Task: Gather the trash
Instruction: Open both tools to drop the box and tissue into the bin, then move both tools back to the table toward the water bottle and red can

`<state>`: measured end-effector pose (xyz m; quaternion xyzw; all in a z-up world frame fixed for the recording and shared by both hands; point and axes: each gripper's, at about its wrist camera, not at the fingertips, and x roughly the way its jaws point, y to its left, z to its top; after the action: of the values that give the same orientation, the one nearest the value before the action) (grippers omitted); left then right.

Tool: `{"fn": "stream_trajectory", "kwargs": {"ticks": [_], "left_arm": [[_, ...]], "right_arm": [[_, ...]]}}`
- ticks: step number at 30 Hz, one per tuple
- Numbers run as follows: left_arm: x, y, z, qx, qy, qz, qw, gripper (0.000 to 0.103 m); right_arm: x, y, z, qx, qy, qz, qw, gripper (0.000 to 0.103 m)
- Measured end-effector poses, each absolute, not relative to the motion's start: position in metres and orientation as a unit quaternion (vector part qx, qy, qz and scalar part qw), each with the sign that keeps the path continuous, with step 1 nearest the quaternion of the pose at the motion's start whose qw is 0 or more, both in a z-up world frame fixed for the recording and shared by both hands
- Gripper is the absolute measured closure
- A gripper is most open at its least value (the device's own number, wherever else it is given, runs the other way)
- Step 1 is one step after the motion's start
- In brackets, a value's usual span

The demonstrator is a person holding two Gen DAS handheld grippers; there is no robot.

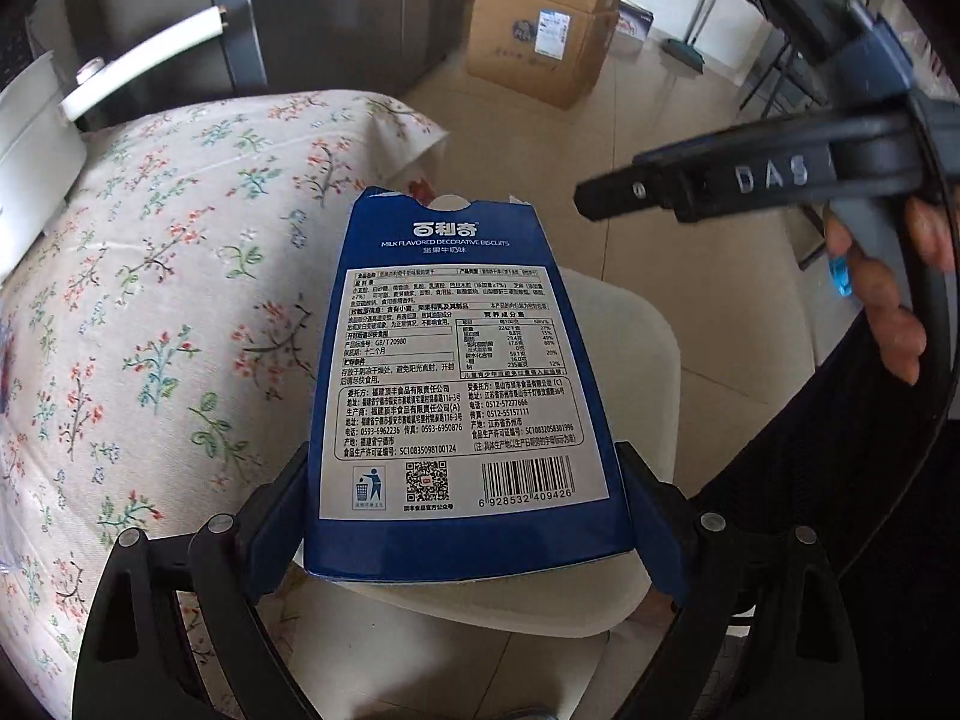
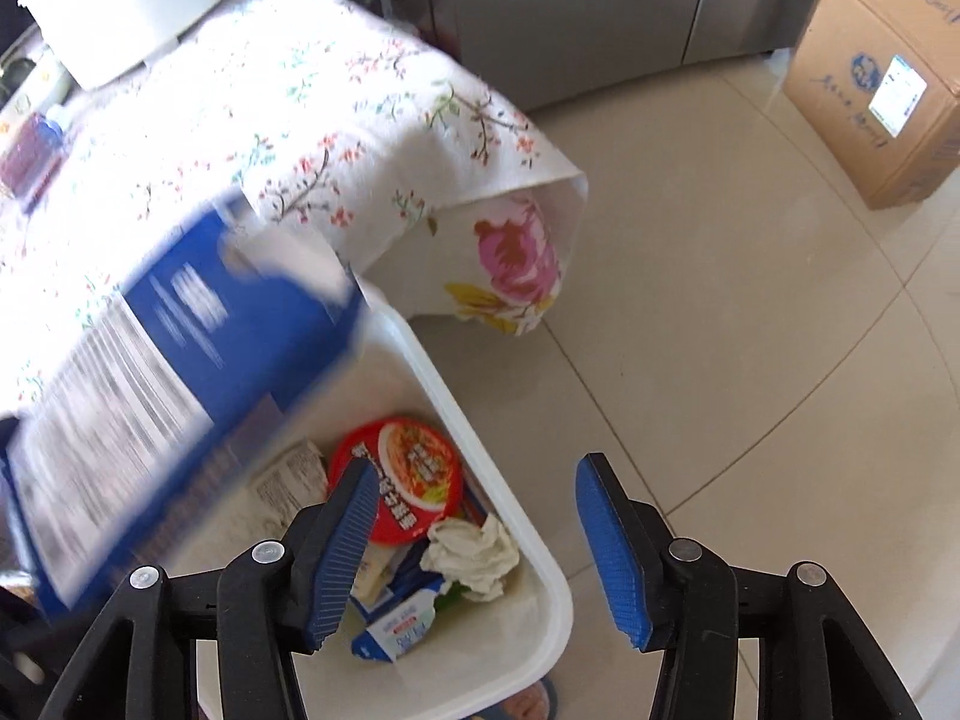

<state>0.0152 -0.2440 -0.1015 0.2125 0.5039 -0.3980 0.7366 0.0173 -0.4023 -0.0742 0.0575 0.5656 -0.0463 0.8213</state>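
My left gripper (image 1: 465,516) is shut on a blue biscuit box (image 1: 456,372), holding it above the white trash bin (image 1: 630,360). In the right wrist view the box (image 2: 180,384) is blurred and hangs over the bin's left side. The bin (image 2: 474,438) holds a red noodle cup lid (image 2: 414,468), a crumpled tissue (image 2: 474,552), a small milk carton (image 2: 399,630) and other wrappers. My right gripper (image 2: 474,546) is open and empty above the bin. It also shows in the left wrist view (image 1: 600,198) at the upper right.
A table with a floral cloth (image 1: 168,276) stands left of the bin. A white pot (image 2: 126,6) sits on it. Stacked cardboard boxes (image 1: 540,30) stand on the tiled floor (image 2: 750,300) beyond. A grey cabinet (image 2: 576,6) is at the back.
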Motion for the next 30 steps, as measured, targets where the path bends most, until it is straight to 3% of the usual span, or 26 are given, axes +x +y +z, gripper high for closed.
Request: {"fn": "stream_trajectory", "kwargs": {"ticks": [15, 23, 30], "left_arm": [[0.009, -0.264, -0.163, 0.299, 0.519, -0.373, 0.709, 0.009], [0.034, -0.239, -0.115, 0.220, 0.516, -0.390, 0.730, 0.008], [0.050, -0.230, -0.108, 0.189, 0.532, -0.368, 0.739, 0.009]], "right_arm": [[0.016, -0.402, -0.067, 0.093, 0.554, -0.005, 0.827, 0.044], [0.017, -0.397, -0.066, 0.095, 0.553, 0.005, 0.828, 0.043], [0.020, -0.393, -0.070, 0.093, 0.556, 0.011, 0.826, 0.043]]}}
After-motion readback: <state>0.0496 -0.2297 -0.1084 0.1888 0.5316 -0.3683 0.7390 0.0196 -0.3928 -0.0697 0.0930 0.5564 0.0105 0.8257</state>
